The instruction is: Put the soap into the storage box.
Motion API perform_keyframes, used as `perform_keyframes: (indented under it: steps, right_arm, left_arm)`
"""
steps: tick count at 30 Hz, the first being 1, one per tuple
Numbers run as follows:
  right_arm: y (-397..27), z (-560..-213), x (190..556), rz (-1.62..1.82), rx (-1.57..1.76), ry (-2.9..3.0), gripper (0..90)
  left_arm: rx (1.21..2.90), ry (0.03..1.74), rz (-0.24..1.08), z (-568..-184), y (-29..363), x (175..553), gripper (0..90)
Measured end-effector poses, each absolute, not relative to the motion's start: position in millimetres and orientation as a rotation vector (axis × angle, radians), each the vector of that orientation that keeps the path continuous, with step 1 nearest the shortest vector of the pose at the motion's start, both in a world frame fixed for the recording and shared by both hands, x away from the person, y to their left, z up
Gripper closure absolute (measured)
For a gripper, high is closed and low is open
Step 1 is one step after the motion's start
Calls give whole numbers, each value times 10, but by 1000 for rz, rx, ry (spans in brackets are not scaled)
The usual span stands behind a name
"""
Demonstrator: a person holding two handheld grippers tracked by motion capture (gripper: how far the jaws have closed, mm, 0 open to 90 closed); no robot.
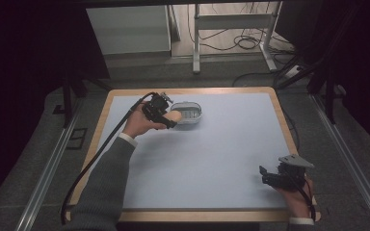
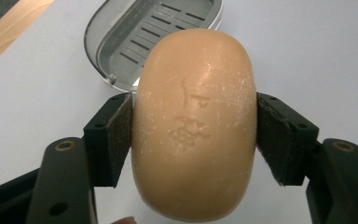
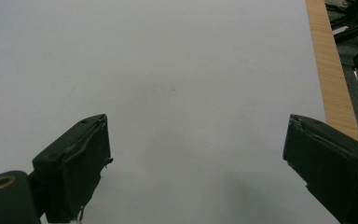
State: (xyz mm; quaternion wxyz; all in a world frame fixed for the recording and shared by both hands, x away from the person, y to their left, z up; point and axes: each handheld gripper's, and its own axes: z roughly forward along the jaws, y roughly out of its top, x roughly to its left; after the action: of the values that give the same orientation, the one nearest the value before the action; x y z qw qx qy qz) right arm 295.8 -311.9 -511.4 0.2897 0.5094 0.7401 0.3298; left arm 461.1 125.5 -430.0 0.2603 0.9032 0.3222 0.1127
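Pale blue table top (image 1: 212, 159), wooden border. Left gripper (image 2: 193, 135) clamps soap bar (image 2: 193, 126) across its sides, far left, just beside the empty slotted soap dish (image 2: 121, 42). Right gripper (image 3: 196, 163) wide apart, idle near right. Risk: smooth rounded bar could squirt from pads.

Table (image 1: 221, 159): pale blue-grey top with a wooden rim, dark floor all round.

Left gripper (image 1: 169, 117) toward 11 o'clock on the table, held in a hand, grey sleeve coming up from the bottom edge. Its jaws are closed on a tan soap (image 1: 173, 116). Black cable trails from it down toward 7 o'clock.

Dish (image 1: 189, 114): grey, oval, just at 3 o'clock of the soap, touching or nearly so; cannot tell which.

Right gripper (image 1: 264, 173) near 4 o'clock, well apart from the dish, jaws pointing to 9 o'clock and spread apart, nothing between them. Grey plate on top.
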Motion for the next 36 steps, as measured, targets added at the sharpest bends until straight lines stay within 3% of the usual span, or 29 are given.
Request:
perform_keyframes:
  steps: [36]
  right_arm:
    - [-3174,-5120,2961,874,1373,1966,72]
  left_arm:
    - [2475,820,295,-4351,985,4992,329]
